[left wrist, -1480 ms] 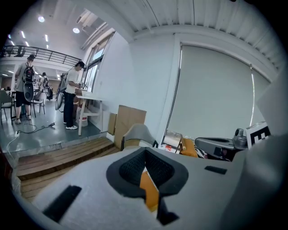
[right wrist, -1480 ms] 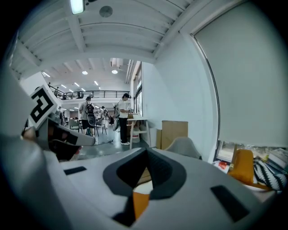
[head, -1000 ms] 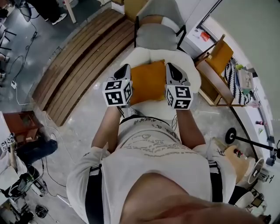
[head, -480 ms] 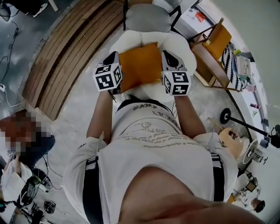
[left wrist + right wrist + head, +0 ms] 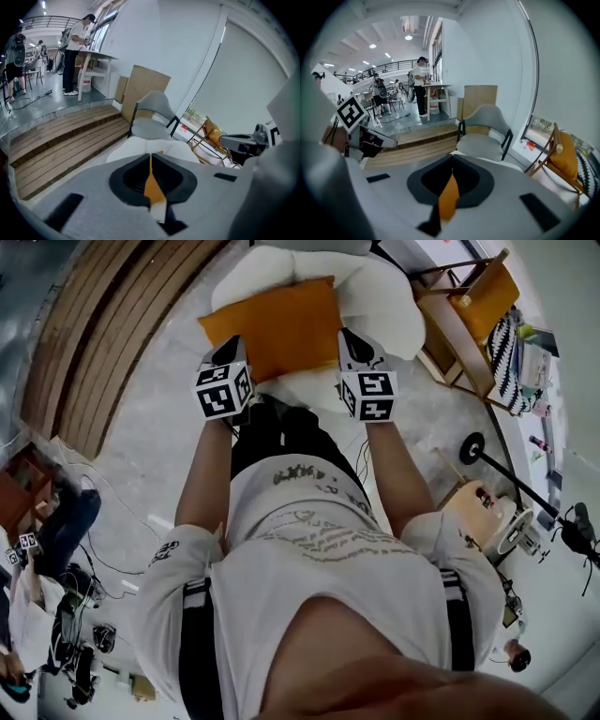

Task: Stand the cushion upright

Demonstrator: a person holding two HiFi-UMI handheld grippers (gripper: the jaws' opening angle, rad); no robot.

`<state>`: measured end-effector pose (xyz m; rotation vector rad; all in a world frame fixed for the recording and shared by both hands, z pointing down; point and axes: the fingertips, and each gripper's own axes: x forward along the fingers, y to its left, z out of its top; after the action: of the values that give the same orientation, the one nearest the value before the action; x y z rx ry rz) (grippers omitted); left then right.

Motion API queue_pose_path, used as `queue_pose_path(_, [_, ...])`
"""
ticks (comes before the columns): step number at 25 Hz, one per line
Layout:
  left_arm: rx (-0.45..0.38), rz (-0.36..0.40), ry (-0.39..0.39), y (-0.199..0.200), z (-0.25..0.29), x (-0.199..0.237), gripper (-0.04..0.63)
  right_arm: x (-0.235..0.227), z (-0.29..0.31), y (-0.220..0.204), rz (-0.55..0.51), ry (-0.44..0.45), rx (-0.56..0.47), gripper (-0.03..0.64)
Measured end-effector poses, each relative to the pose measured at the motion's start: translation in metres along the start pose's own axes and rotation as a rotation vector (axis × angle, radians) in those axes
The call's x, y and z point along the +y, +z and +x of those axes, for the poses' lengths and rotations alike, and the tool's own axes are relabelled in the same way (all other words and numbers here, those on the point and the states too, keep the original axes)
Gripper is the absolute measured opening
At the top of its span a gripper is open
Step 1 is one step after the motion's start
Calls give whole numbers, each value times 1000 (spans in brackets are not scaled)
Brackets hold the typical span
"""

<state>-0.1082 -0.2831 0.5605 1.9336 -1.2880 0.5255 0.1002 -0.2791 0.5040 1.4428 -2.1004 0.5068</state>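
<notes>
An orange cushion (image 5: 272, 326) lies flat on a white padded seat (image 5: 380, 292) in the head view. My left gripper (image 5: 231, 345) hovers at the cushion's near left corner, jaws shut with nothing in them. Level with it, my right gripper (image 5: 351, 337) is at the near right corner, also shut. Whether either tip touches the cushion cannot be told. In the left gripper view the closed jaws (image 5: 150, 155) fill the bottom, and a sliver of the cushion (image 5: 153, 187) shows through the slit. The right gripper view is the same: closed jaws (image 5: 452, 157) and a strip of orange cushion (image 5: 449, 197).
A grey chair (image 5: 152, 117) stands behind the white seat, and a wooden slatted platform (image 5: 89, 338) lies to the left. A wooden chair with an orange pad (image 5: 478, 306) is at the right. Cables and gear lie on the floor at lower left (image 5: 80, 652). People stand far off (image 5: 419, 84).
Both grippers have sunk from above the cushion to its near corners, staying shut. The cushion and seat have not moved.
</notes>
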Motion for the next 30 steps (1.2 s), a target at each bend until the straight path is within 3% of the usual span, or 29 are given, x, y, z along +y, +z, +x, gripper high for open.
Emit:
queue_pose_path(5, [72,-7,11,-44,45,20,38,2,44,-41,108,96,28,31])
queue_pose_path(7, [86,-29,-3,-58,63,28,217,1,63,-55,173,133,34,76])
queue_pose_path(8, [95,-39,-3,-67,72,35,227,1,75,-66,186,141,51,120])
queue_pose_path(13, [178,-121,55,-131,115,87,229,16,131,-150,96,173,223,244])
queue_pose_path(16, [194,-144,85,-159,152,117,229,9,172,-191,45,186,285,258])
queue_pose_path(19, [201,-168,87,-184,175,131,277,-6,202,-222,4,193,330,258])
queue_pose_path(23, [221,-173,107,-213,205,142,330,-49,244,-248,-68,153,358,272])
queue_pose_path(27, [320,-120,157,-261,220,163,387,-79,267,-290,-40,63,416,345])
queue_pose_path(30, [371,-105,153,-285,236,174,413,-96,285,-316,-34,22,484,382])
